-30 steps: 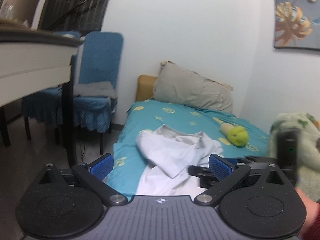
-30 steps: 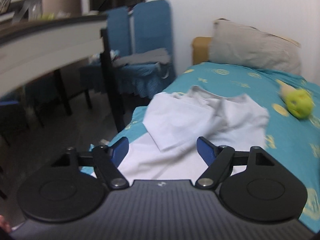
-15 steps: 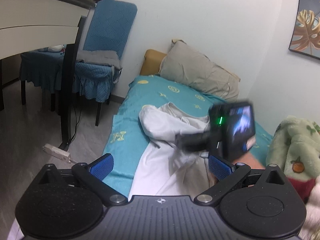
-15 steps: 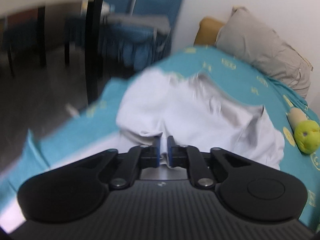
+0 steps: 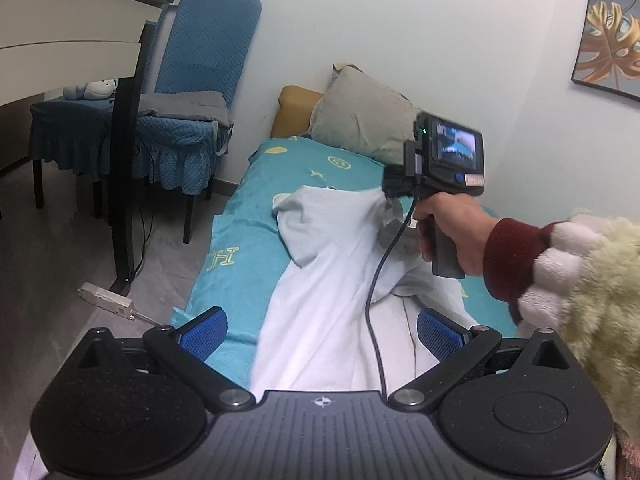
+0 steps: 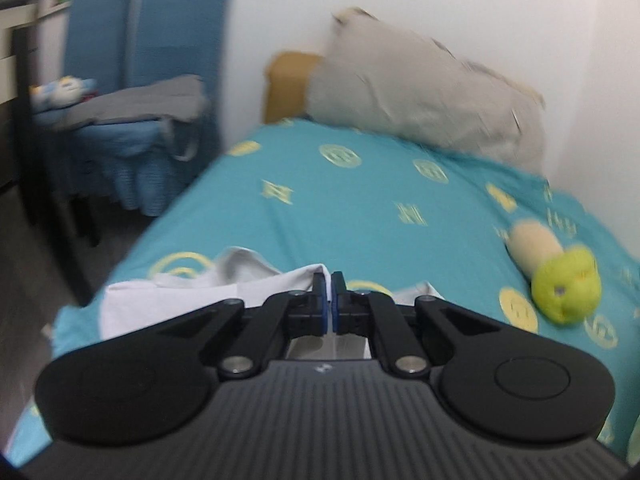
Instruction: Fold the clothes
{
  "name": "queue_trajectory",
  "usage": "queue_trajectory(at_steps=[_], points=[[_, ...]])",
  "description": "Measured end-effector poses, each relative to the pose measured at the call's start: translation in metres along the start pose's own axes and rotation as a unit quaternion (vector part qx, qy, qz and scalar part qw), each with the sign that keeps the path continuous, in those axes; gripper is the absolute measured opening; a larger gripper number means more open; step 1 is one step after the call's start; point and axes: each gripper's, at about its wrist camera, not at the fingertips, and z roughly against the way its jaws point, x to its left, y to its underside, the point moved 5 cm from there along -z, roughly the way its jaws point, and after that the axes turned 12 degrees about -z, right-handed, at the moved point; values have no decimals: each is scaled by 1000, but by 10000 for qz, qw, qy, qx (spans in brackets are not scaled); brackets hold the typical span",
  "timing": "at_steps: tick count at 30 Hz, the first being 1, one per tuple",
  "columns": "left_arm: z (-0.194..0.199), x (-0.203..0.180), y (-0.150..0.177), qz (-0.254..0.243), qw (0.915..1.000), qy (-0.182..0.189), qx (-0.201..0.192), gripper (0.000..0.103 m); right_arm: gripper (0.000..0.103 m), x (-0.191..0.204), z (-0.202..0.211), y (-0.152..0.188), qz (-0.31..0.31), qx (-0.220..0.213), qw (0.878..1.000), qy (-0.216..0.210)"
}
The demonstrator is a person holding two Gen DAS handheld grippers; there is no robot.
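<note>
Left gripper hangs low at the near end of the bed, tongs wide apart, nothing between them, white shirt spread just below. Shirt's rumpled along the teal sheet, one edge lifted up off the bed twd the pillow. Over to the right: right gripper, tongs pinched together on that raised shirt edge, person's hand round the handle. Looks like mid-fold, a flap being carried. Next, prob: lay it flat and square w/ left gripper pinning or grabbing the other edge. Green plush toy sits well clear.
</note>
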Motion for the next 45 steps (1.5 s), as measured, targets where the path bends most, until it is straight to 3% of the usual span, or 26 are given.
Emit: queue_trajectory(at_steps=[4, 8, 12, 14, 15, 16, 19, 25, 30, 34, 40, 45], points=[[-15, -3, 3, -125, 9998, -55, 117, 102, 5, -42, -31, 27, -760, 403, 9962, 109], [-24, -6, 5, -264, 9994, -127, 168, 102, 5, -64, -38, 46, -1302, 313, 9904, -339], [-30, -7, 6, -364, 9989, -207, 202, 102, 11, -68, -29, 41, -1573, 468, 9847, -587], [-33, -8, 6, -414, 9986, -247, 219, 102, 39, -68, -15, 36, -1649, 541, 9821, -728], [-34, -8, 6, -438, 9984, -267, 224, 102, 73, -68, -4, 33, -1658, 509, 9816, -799], [-32, -10, 5, -457, 9983, -281, 210, 102, 91, -68, 11, 30, -1647, 388, 9817, -874], [-23, -14, 4, -540, 9980, -301, 101, 102, 90, -67, 62, 24, -1590, 166, 9807, -1129], [10, -22, 0, -649, 9969, -388, -240, 102, 90, -68, 184, 29, -1342, -178, 9833, -1219], [36, -37, -1, -1051, 9918, -558, -477, 102, 90, -74, 290, 59, -1062, -318, 9843, -1371], [59, -52, 1, -990, 9930, -428, -482, 102, 90, -88, 363, 97, -931, -361, 9858, -1351], [84, -77, 25, -888, 9953, -293, -256, 102, 90, -109, 427, 148, -1045, -426, 9852, -1292], [87, -90, 49, -1038, 9942, -236, 168, 96, 90, -136, 434, 174, -1449, -413, 9799, -1309]])
